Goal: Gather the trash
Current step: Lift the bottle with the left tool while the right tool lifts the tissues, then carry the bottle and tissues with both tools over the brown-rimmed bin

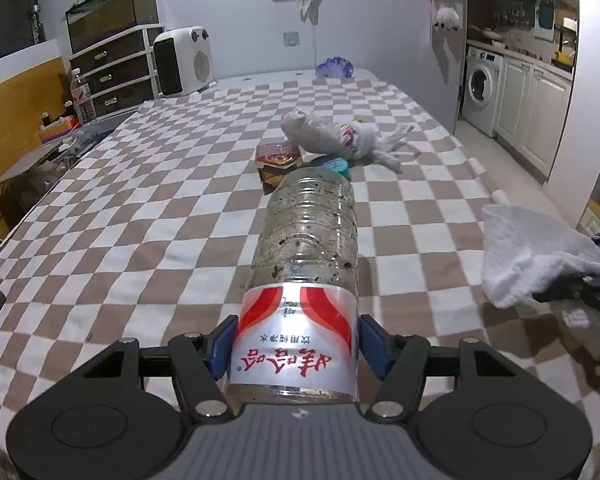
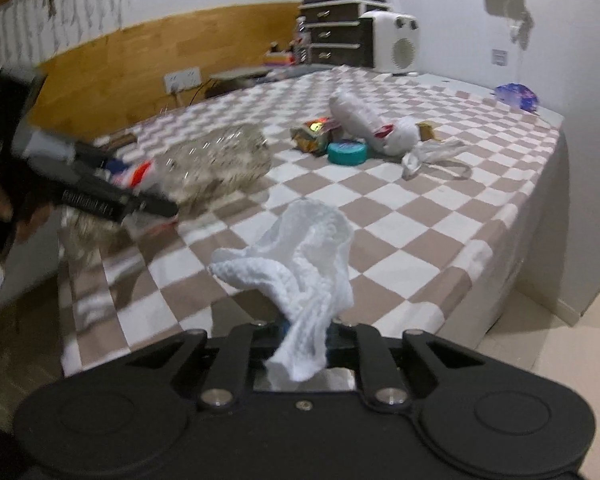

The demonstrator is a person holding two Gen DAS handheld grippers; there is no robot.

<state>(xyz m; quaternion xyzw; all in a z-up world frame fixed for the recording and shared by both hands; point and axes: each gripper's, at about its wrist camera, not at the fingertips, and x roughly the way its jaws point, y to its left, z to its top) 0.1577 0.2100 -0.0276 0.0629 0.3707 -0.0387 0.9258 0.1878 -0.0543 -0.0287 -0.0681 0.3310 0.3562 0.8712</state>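
Between blue pads [image 1: 224, 346], bottle [image 1: 304, 264] lengthwise, base pointing away

white heater [image 1: 184, 65] beside dark drawer unit [image 1: 114, 70]; washing machine [image 1: 482, 90] beyond

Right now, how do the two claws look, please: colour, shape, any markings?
The left claw has a black frame with round housings, silver screws, a grey centre plate and blue pads. The right claw is similar: black linkage, silver screws. From the right view, the left one's side carries white lettering, too blurred to read.
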